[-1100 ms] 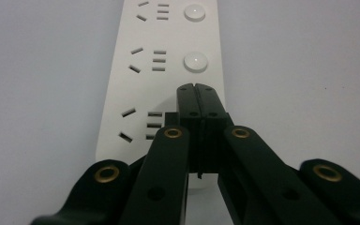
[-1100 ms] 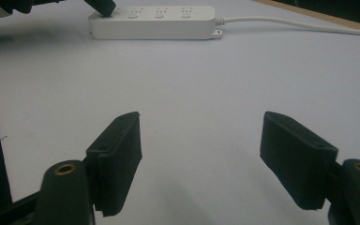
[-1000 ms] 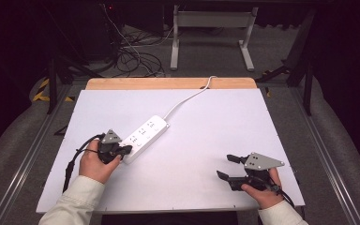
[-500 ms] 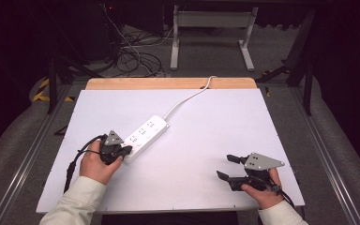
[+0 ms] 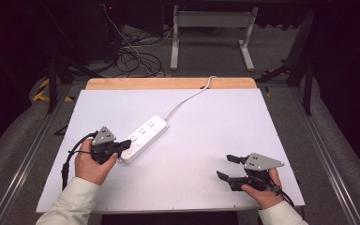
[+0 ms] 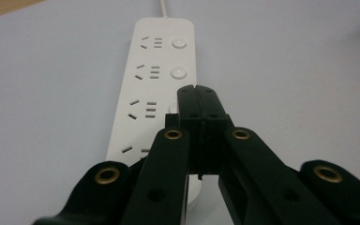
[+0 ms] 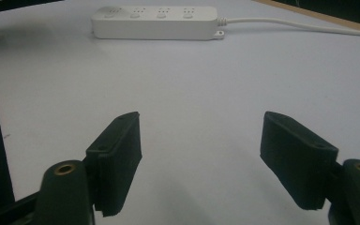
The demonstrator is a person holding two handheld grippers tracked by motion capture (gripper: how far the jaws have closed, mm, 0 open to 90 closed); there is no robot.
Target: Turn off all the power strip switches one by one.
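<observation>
A white power strip (image 5: 147, 133) with several sockets and round buttons lies slantwise left of the table's middle. Its cord (image 5: 187, 99) runs off the far edge. My left gripper (image 5: 122, 146) is shut with nothing between its jaws. In the left gripper view its closed tips (image 6: 198, 91) sit over the strip (image 6: 161, 56) near the third button; whether they touch it I cannot tell. My right gripper (image 5: 225, 167) rests open at the front right with nothing between its fingers. The right gripper view has its jaws (image 7: 199, 126) wide apart, the strip (image 7: 154, 21) far ahead.
The white tabletop (image 5: 225, 122) has a wooden strip (image 5: 168, 83) along its far edge. Beyond it are a dark floor, tangled cables (image 5: 136, 54) and a metal stand (image 5: 211, 28). Metal rails run along both sides of the table.
</observation>
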